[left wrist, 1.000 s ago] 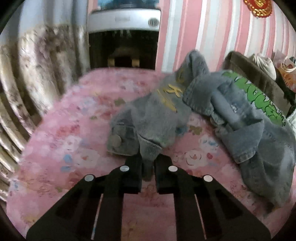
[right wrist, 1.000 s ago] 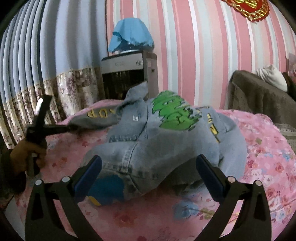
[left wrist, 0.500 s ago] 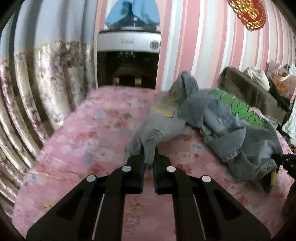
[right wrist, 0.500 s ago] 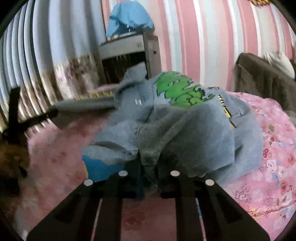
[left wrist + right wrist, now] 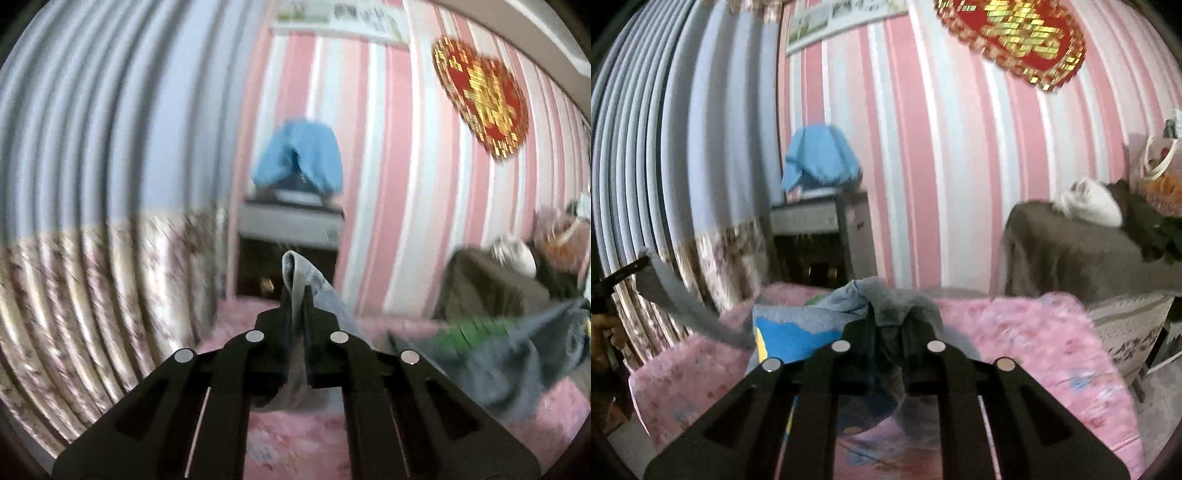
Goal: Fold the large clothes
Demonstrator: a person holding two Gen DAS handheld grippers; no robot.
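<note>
Left hand-held gripper (image 5: 295, 295): jaws closed on a folded grey edge of the denim jacket (image 5: 517, 365), which stands up between the fingertips at frame centre. Right hand-held gripper (image 5: 888, 321): jaws closed on a bunched hem of the same jacket at lower centre of its view. The jacket hangs between the two grips above the pink floral bed (image 5: 1034, 332); from the left grip its body trails to the lower right of the left view, green print showing, and in the right view a grey strip runs from centre up to the left edge, where the other gripper holds it. Its long axis therefore appears to lie roughly left to right across the bed, sloping between the grips, with slack bunched near the right grip; which end is collar and which hem cannot be determined. Both views are motion-blurred. Risks, as assessed: each grip takes only a narrow pinch of thick cloth, so a sharp shake or uneven pull could slip one edge free and drop the garment in a heap. Bunched layers at the right grip may mean more than one ply is held, which would leave the jacket twisted when laid flat. The cabinet (image 5: 820, 236) and curtain (image 5: 92, 277) stand near the spread.
</note>
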